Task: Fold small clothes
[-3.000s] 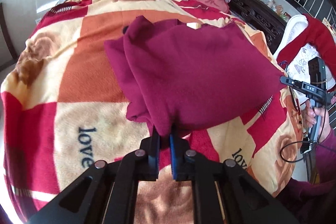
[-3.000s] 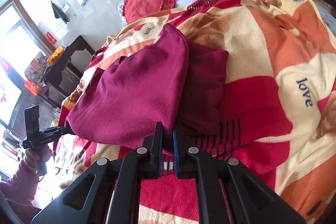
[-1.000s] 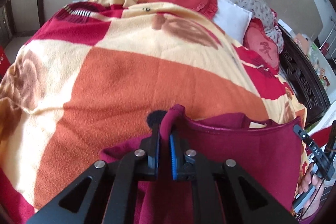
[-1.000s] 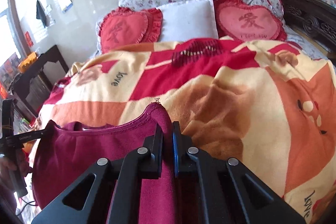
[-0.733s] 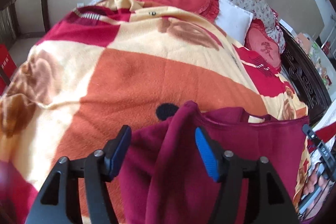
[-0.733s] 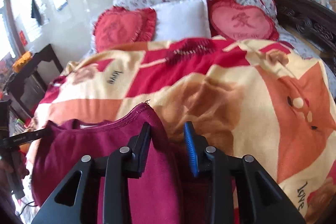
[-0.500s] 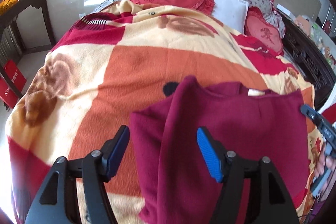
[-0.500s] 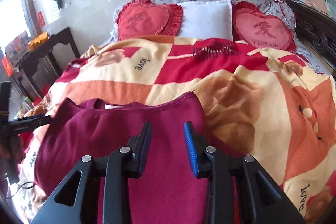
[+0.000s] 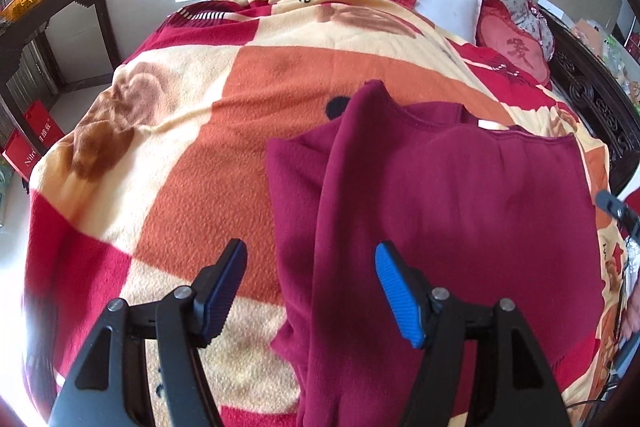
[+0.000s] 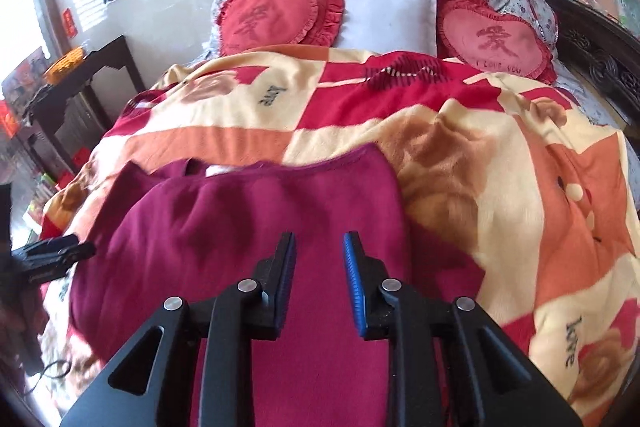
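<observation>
Two grippers hover over a maroon top [image 9: 440, 211] lying folded on the blanket [image 9: 224, 131], hem laid up near the collar. Left gripper [image 9: 310, 291]: jaws spread wide, holding nothing, straddling the top's left fold. Right gripper [image 10: 318, 283]: jaws moderately apart, empty, above the top's right half. Risk, as a judgement: the thick left fold looks loose and could slump or spring open if a finger snags it, and the fleece may drag on the blanket, skewing the edges. Left view alone shows a layer protruding beyond the left fold; right view alone shows the right edge, the hem line, and both heart cushions [image 10: 280, 19] flanking the white pillow [image 10: 390, 17]
</observation>
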Action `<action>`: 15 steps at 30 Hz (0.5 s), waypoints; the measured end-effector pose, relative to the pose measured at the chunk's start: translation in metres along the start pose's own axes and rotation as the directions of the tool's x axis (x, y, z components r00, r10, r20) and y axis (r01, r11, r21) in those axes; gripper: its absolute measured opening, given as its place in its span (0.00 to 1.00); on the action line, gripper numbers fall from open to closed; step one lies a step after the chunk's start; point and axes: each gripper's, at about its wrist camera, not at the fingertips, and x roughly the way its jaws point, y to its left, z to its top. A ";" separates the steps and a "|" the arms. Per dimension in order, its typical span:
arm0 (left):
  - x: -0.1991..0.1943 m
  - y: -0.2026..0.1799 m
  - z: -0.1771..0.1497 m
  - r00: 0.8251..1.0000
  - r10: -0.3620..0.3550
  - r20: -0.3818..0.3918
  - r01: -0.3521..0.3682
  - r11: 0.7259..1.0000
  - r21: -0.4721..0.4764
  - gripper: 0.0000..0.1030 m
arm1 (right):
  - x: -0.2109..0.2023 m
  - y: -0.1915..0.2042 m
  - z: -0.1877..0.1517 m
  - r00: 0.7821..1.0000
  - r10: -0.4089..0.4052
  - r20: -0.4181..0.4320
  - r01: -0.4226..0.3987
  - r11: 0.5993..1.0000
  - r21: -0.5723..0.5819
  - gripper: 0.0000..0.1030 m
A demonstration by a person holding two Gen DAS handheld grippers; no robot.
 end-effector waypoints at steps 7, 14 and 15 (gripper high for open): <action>-0.011 0.000 -0.016 1.000 0.004 -0.001 -0.004 1.000 0.011 0.68 | -0.005 0.001 -0.045 0.997 -0.035 -0.075 0.035 0.999 -0.003 0.08; -0.020 0.014 -0.045 0.999 -0.017 -0.034 0.015 0.998 -0.053 0.69 | 0.005 -0.009 -0.058 0.990 -0.015 -0.143 0.026 0.997 0.071 0.08; -0.020 0.016 -0.049 0.999 -0.021 -0.038 0.019 0.998 -0.063 0.69 | 0.001 -0.008 -0.059 0.991 -0.009 -0.133 0.019 0.997 0.075 0.08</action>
